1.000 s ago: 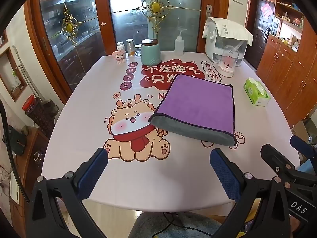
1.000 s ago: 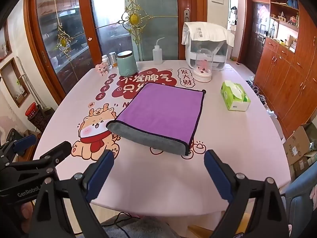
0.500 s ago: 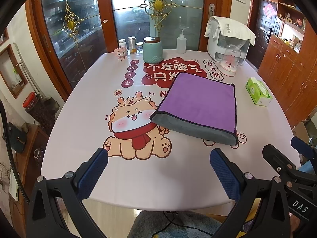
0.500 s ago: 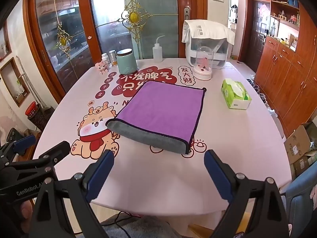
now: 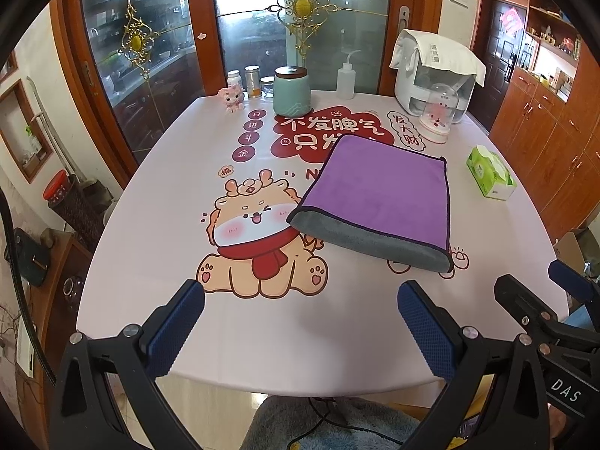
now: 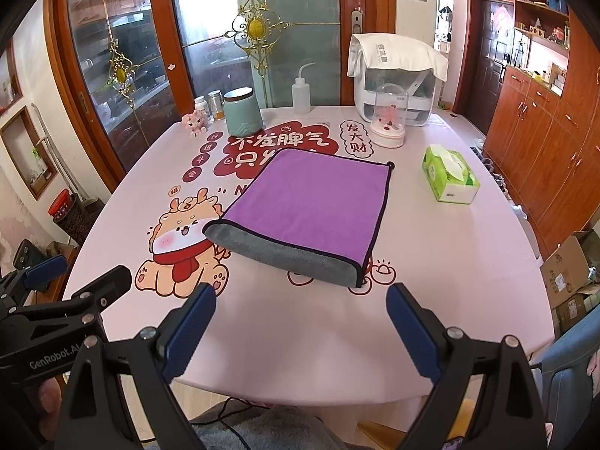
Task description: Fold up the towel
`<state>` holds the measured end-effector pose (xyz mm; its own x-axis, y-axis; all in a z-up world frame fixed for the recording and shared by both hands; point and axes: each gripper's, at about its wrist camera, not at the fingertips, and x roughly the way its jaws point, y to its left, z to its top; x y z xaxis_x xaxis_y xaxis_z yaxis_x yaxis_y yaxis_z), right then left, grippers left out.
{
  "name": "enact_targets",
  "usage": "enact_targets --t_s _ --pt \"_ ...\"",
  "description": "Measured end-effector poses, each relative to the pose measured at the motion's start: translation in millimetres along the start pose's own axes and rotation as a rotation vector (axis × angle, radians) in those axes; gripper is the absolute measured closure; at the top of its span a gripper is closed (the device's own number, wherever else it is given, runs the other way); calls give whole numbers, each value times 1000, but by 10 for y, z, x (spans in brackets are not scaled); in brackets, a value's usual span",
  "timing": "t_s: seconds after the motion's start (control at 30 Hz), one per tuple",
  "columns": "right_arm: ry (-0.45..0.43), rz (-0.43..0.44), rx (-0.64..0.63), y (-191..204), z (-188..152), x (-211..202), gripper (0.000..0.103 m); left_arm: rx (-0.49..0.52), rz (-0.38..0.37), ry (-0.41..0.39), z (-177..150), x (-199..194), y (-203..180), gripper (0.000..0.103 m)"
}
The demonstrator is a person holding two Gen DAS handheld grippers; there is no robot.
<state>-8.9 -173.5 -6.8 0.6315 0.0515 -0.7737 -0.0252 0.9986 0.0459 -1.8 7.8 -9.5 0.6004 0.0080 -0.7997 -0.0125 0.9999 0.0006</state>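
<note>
A purple towel (image 5: 378, 191) with a grey underside lies folded flat on the pink table; it also shows in the right wrist view (image 6: 311, 206). Its grey folded edge faces me. My left gripper (image 5: 300, 326) is open and empty, held above the table's near edge, short of the towel. My right gripper (image 6: 300, 330) is open and empty, also back at the near edge, with the towel ahead of it. Each gripper shows at the side of the other's view.
A green tissue box (image 6: 450, 176) sits right of the towel. A teal jar (image 6: 243, 114), squeeze bottle (image 6: 302, 93), small jars, a pink figurine (image 6: 195, 122), a glass dome (image 6: 388, 120) and a white appliance (image 6: 397, 82) stand along the far edge. Wooden cabinets are at right.
Both grippers have drawn slightly back and up from the table; the towel lies as before and both grippers stay open.
</note>
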Motion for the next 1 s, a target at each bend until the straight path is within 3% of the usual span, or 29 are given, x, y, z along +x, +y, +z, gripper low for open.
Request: enact_targets --t_s 1.0 --pt "36 1 9 14 -30 91 10 8 -24 -4 -1 57 31 1"
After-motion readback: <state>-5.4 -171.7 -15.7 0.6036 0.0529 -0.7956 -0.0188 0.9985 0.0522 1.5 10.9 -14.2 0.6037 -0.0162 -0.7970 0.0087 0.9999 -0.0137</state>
